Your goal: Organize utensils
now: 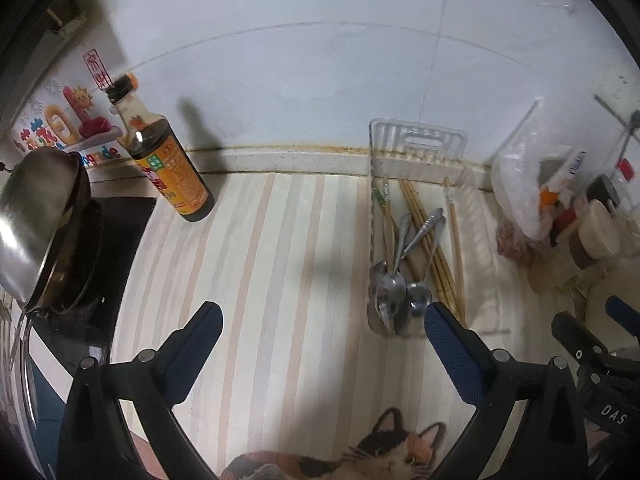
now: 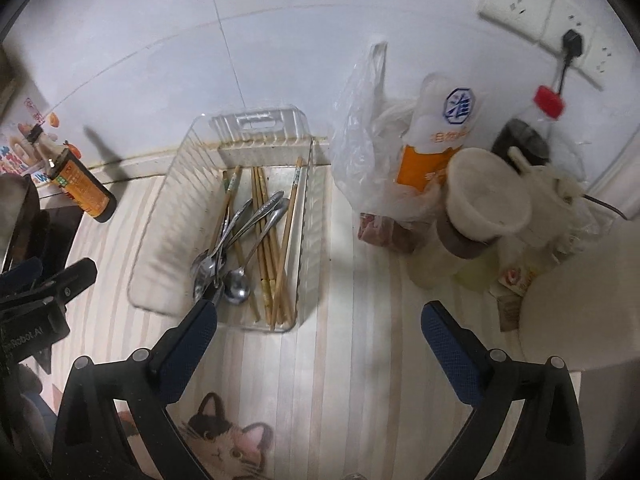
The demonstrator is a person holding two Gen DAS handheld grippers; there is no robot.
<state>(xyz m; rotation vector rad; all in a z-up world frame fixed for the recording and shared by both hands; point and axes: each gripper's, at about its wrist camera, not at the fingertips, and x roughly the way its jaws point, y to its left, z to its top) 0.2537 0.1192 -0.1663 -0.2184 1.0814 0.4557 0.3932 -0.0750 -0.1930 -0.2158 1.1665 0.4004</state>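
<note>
tray (image 2: 168,216): one clear plastic tray with a cut-out handle, on the striped mat (image 2: 344,360) against the wall.
spoons (image 2: 236,286): three metal spoons in the tray, bowls toward the camera, handles fanned toward the wall.
chopsticks (image 2: 266,240): wooden chopsticks lying lengthwise in the same tray, beside and under the spoons; about eight, exact count unclear.
sauce bottle (image 1: 176,172): one dark bottle with an orange label, standing left of the tray, well apart.
pot (image 1: 44,232): one metal pot at far left.
plastic bag (image 2: 360,152): one, right of the tray, beside jars and bottles.
left gripper (image 1: 323,324): fingers spread wide, nothing between them.
right gripper (image 2: 319,320): fingers spread wide, empty, above the tray's near edge.
</note>
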